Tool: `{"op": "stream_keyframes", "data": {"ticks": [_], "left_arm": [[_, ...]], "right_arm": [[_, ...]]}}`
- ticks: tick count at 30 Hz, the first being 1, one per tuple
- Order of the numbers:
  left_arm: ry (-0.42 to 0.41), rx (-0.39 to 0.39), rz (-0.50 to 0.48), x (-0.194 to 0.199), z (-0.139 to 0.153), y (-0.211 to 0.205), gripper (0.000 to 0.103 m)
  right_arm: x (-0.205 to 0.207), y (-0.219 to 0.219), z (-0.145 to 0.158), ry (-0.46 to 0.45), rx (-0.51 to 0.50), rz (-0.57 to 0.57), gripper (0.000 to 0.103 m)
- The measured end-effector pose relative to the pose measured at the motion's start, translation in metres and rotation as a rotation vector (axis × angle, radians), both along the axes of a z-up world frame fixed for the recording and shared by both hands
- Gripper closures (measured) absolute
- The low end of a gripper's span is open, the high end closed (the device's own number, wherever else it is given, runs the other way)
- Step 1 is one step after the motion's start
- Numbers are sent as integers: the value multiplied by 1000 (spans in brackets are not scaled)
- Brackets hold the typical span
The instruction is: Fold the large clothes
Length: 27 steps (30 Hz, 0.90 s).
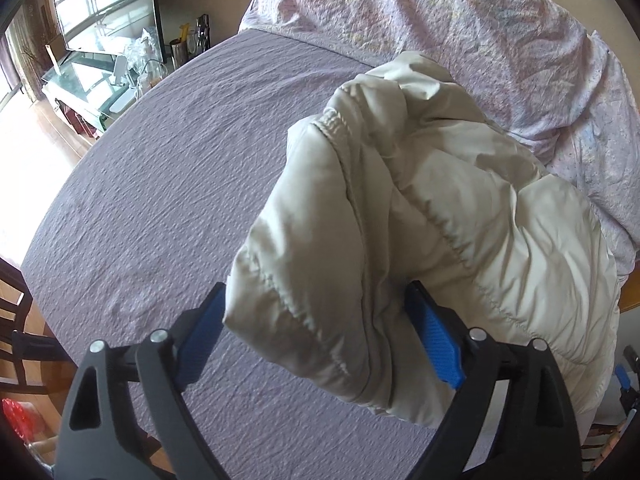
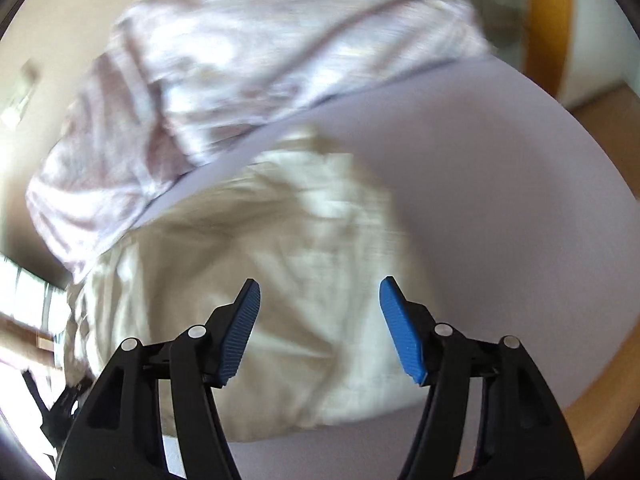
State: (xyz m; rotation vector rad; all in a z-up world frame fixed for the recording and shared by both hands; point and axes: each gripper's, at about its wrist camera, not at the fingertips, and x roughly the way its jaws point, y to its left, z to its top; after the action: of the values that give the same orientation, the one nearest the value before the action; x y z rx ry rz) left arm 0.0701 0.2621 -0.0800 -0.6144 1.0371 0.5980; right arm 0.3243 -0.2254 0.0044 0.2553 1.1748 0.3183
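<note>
A cream puffy jacket (image 1: 420, 220) fills the middle and right of the left wrist view, bunched and lifted over the lilac bed sheet (image 1: 160, 184). My left gripper (image 1: 320, 300) has its blue pads on either side of a thick fold of the jacket and is shut on it. In the blurred right wrist view the jacket (image 2: 248, 280) lies on the sheet (image 2: 500, 200) below my right gripper (image 2: 320, 292), which is open and empty above it.
A crumpled pink floral quilt (image 1: 460, 20) lies at the far side of the bed, and it also shows in the right wrist view (image 2: 240, 60). A TV (image 1: 104, 0) on a glass stand stands beyond the bed's left edge. Dark wooden furniture (image 1: 16, 320) stands at the left.
</note>
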Motion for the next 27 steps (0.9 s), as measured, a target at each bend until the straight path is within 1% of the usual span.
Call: {"op": "stream_keyframes", "data": {"ticks": [4, 6, 9, 13, 17, 22, 24, 27], "left_arm": [[3, -6, -6, 4, -2, 0, 10], [3, -8, -9, 6, -3, 0, 10], [1, -14, -10, 8, -4, 0, 10], [-8, -37, -1, 9, -6, 3, 9], [-16, -58, 5, 6, -7, 5, 8], [-29, -85, 11, 3, -9, 8, 6], [-33, -94, 14, 4, -9, 9, 5], [-38, -103, 16, 6, -10, 9, 5]], "right_arm": [[-15, 61, 4, -33, 7, 168, 40], [-24, 88, 3, -31, 17, 236, 41], [-34, 123, 0, -38, 2, 307, 43], [-47, 146, -5, -43, -31, 373, 45], [-49, 159, -25, -28, -102, 395, 46], [-47, 162, -52, 7, -117, 398, 44], [-48, 166, -58, -2, -131, 402, 43], [-53, 172, -67, -41, -166, 405, 43]]}}
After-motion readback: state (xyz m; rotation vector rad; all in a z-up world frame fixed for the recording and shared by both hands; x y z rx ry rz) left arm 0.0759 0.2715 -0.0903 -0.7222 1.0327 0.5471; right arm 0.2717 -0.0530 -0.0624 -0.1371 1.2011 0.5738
